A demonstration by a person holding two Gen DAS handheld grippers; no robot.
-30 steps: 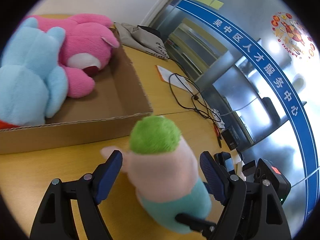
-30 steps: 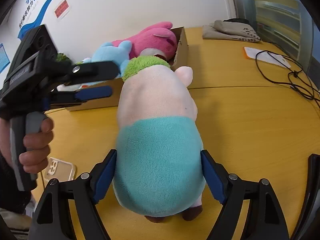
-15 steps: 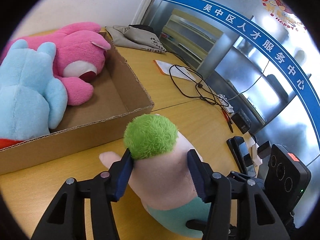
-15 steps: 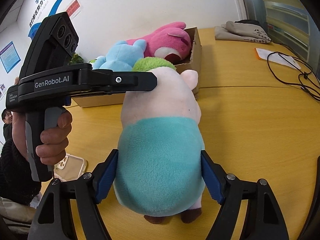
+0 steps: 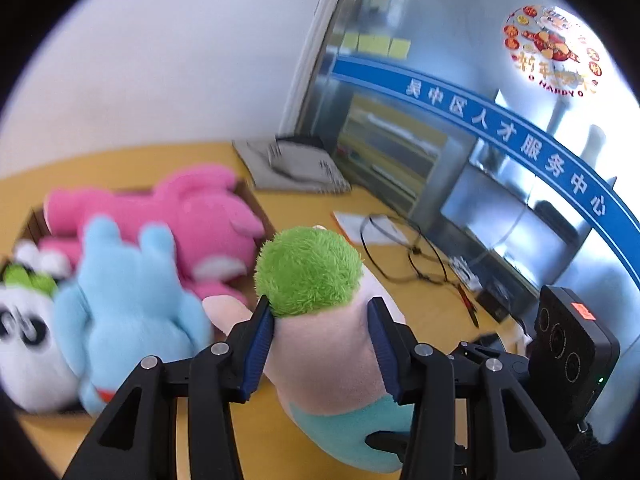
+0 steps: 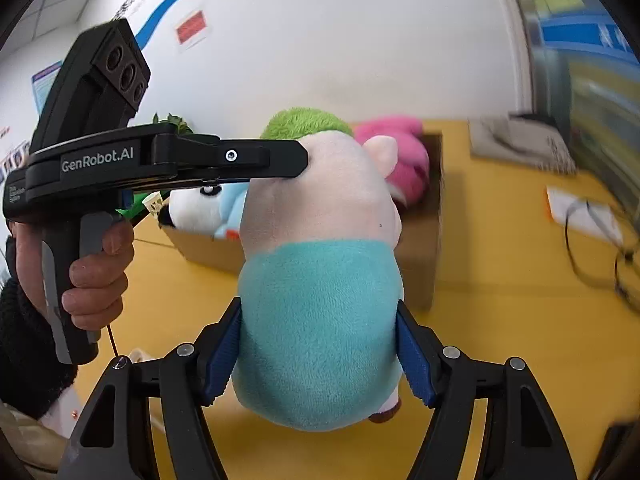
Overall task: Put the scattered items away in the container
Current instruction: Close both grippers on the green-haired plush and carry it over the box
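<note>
- Far left, the cardboard box [image 6: 424,248] already holds a panda plush [image 5: 24,340], a blue plush [image 5: 132,300] and a pink plush [image 5: 200,216].
- The left gripper [image 5: 320,344] has just been closing and pinches the pig plush [image 6: 320,280] below its green tuft.
- The right gripper [image 6: 320,352], also closing, clamps the teal belly.
- The pig looks clear of the tabletop [image 6: 500,320], near the box; carry it level, both grips firm, over the near wall.

Left gripper [image 6: 298,160] body: "GenRobot.AI". Blue band [image 5: 500,128] on glass wall: "吴中区人才服务中心". Round red sticker [image 5: 554,50] above: "HAPPY" legible, remainder too blurred
</note>
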